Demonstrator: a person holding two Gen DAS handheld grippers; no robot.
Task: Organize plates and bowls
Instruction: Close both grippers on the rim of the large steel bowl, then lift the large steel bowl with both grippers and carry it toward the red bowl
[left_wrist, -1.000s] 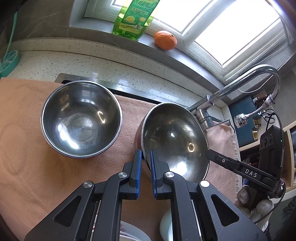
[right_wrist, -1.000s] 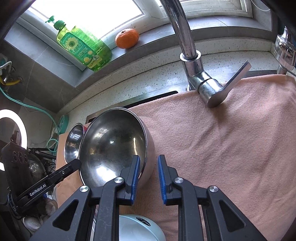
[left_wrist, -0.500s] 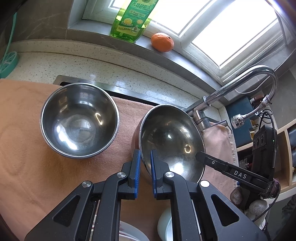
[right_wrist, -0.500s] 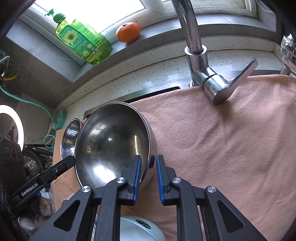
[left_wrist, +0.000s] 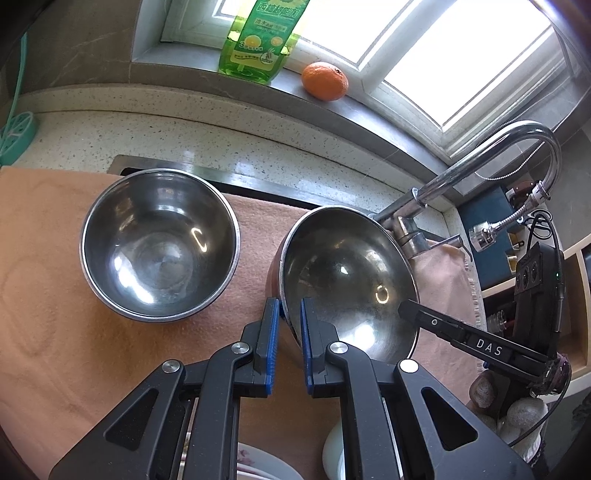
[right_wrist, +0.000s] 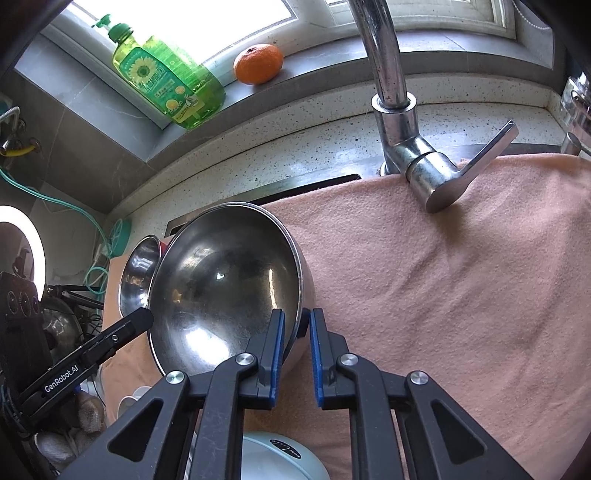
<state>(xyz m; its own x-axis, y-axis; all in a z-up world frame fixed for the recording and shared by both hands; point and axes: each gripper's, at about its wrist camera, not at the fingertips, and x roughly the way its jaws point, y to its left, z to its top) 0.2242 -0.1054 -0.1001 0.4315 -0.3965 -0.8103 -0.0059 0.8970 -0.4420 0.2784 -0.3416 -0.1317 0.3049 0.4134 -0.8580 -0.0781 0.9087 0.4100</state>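
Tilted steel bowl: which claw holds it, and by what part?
Both. The left claw and right claw each pinch the rim of the tilted steel bowl on opposite sides.

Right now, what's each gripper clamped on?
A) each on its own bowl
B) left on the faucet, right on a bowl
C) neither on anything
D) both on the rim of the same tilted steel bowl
D: the left gripper and the right gripper each pinch opposite rims of the tilted steel bowl; the other bowl sits untouched on the towel.

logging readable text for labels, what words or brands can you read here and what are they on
"DAS": on the right gripper, side of a finger.
"GenRobot.AI": on the left gripper, side of a finger.
Green bottle on the windowsill: Chinese label print, too blurred to read.
Pale blue dish: small dark mark, too small to read.
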